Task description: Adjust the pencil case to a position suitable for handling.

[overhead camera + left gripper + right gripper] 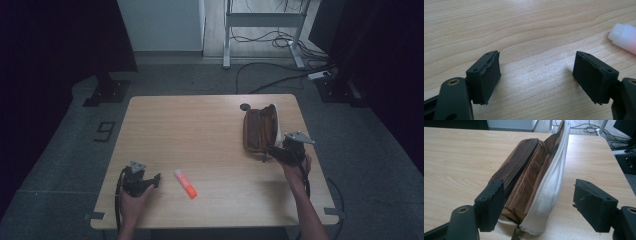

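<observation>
The pale wood-grain rectangular table (pixel 210 150) carries everything. A soft brown-and-white fabric zip pouch (pixel 260 129) is seen standing unzipped on its edge at the far right; it is judged light and floppy, likely to sag if pinched by one wall, so it is best taken across both walls near the zip end. The right tool (pixel 536 207) is held released, its jaws spread either side of the pouch's near end, without a closed grip. The left tool (pixel 536 82) is likewise released over bare wood at the near left. Just right of it lies a small orange-and-white plastic tube (pixel 185 183), judged light, stiff and prone to rolling; mid-body is the surest hold.
</observation>
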A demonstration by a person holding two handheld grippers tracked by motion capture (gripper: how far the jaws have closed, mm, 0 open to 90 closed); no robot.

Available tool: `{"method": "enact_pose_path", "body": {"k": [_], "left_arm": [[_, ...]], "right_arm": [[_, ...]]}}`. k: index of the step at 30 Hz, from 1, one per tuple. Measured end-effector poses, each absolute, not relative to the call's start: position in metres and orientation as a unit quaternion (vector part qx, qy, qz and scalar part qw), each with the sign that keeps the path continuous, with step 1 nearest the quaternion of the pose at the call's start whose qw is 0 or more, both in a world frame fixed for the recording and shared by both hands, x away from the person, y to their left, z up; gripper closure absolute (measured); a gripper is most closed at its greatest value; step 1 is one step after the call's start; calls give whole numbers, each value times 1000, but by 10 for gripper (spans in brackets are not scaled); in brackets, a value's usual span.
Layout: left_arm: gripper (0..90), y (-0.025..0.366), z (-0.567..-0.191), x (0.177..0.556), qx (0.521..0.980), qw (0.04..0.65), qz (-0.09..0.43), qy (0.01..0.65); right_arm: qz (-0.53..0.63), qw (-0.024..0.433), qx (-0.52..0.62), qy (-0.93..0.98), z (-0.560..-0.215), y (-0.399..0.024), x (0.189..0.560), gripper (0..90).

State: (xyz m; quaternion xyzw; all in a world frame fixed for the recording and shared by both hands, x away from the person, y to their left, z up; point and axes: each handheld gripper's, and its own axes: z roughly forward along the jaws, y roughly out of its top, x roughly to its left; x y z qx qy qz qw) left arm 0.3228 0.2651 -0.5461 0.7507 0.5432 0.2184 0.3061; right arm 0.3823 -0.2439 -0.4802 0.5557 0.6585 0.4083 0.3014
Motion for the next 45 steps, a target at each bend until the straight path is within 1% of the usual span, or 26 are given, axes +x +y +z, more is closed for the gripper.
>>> {"method": "enact_pose_path", "body": {"k": [6,13,19,24,27,28,30,32,36,40,45], "left_arm": [[218,265,-546,323,751,306,218,543],[218,265,-546,323,751,306,218,543],[218,265,-546,323,751,306,218,543],[218,265,-546,323,751,306,218,543],[218,265,-546,323,751,306,218,543],[218,265,-546,323,751,306,219,543],[218,265,-546,323,751,306,218,543],[218,265,-546,323,751,306,218,543],[218,265,-546,323,751,307,218,543],[218,265,-546,323,751,306,218,543],[218,265,-546,323,751,306,218,543]], "right_arm": [[403,298,566,654,-482,-242,399,266],[404,284,582,646,-499,-245,416,309],[403,277,592,641,-508,-246,423,374],[398,267,598,642,-513,-248,425,470],[396,257,603,643,-517,-250,428,482],[395,252,606,643,-519,-250,428,499],[396,251,605,643,-522,-250,429,547],[395,261,606,639,-524,-252,428,603],[400,265,616,626,-528,-259,426,726],[410,267,617,616,-528,-265,423,798],[426,264,612,612,-528,-271,420,819]]}}
